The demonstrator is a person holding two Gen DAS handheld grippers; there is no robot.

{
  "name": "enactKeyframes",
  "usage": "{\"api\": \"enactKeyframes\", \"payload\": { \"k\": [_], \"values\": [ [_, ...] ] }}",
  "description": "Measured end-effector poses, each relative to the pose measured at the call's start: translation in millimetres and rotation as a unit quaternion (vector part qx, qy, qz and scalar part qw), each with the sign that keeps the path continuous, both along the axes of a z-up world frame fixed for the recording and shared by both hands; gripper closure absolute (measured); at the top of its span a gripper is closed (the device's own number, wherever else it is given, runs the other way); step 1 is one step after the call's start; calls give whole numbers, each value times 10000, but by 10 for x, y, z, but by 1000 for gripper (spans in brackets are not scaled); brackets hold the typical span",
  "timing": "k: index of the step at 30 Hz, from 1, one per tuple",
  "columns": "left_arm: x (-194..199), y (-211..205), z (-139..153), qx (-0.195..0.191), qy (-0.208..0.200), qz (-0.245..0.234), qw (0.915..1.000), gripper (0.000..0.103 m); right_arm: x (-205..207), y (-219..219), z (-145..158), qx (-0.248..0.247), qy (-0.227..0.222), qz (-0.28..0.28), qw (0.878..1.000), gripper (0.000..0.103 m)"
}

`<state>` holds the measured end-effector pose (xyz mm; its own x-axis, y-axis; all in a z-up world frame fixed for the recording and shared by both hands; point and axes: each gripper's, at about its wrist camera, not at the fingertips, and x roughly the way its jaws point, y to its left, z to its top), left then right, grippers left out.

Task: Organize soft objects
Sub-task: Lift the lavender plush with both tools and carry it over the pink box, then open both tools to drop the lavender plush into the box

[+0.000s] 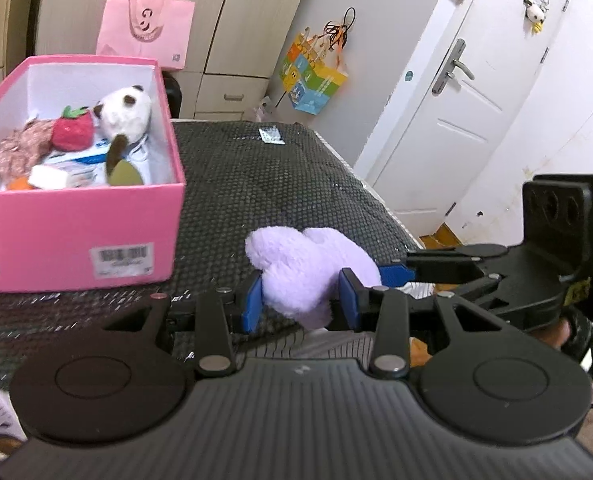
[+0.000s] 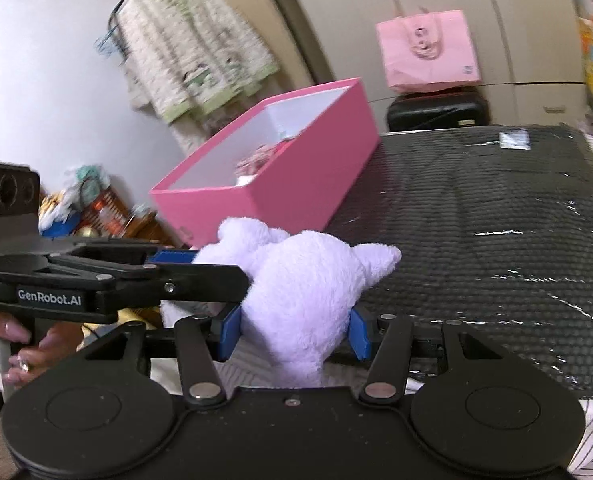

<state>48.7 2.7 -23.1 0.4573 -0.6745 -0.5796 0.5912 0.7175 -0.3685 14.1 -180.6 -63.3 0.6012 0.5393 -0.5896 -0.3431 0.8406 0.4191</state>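
A lavender plush toy (image 1: 308,276) hangs just above the dark textured mat (image 1: 256,184), held from two sides. My left gripper (image 1: 300,300) is shut on its lower part, blue pads pressing both flanks. My right gripper (image 2: 295,332) is shut on the same plush toy (image 2: 308,292); its arm reaches in from the right in the left wrist view (image 1: 392,274). An open pink box (image 1: 76,220) stands ahead on the left, holding a panda plush (image 1: 124,116), a strawberry plush (image 1: 72,132) and a floral cloth (image 1: 20,148). In the right wrist view the pink box (image 2: 296,188) lies just beyond the toy.
A pink paper bag (image 1: 146,28) and a black case (image 2: 436,112) stand behind the mat. A small packet (image 1: 270,136) lies at the mat's far edge. A colourful bag (image 1: 312,76) hangs beside a white door (image 1: 456,100). A person's hand (image 2: 20,344) grips the left handle.
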Motion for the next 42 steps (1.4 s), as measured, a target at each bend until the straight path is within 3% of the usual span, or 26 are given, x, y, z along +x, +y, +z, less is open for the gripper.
{"api": "enactKeyframes", "payload": {
  "k": [8, 22, 32, 42],
  "values": [
    [-98, 439, 234, -89, 104, 199, 9997, 65, 53, 371, 266, -194, -78, 610, 9979, 44],
    [73, 863, 668, -59, -480, 572, 9972, 65, 510, 827, 750, -404, -552, 1066, 9919, 44],
    [725, 995, 727, -184, -779, 910, 9926, 63, 1126, 976, 831, -458, -846, 936, 9910, 42],
    [1619, 1102, 316, -303, -259, 1158, 9925, 62, 1894, 1206, 599, -1013, -735, 746, 9893, 42]
  ]
}}
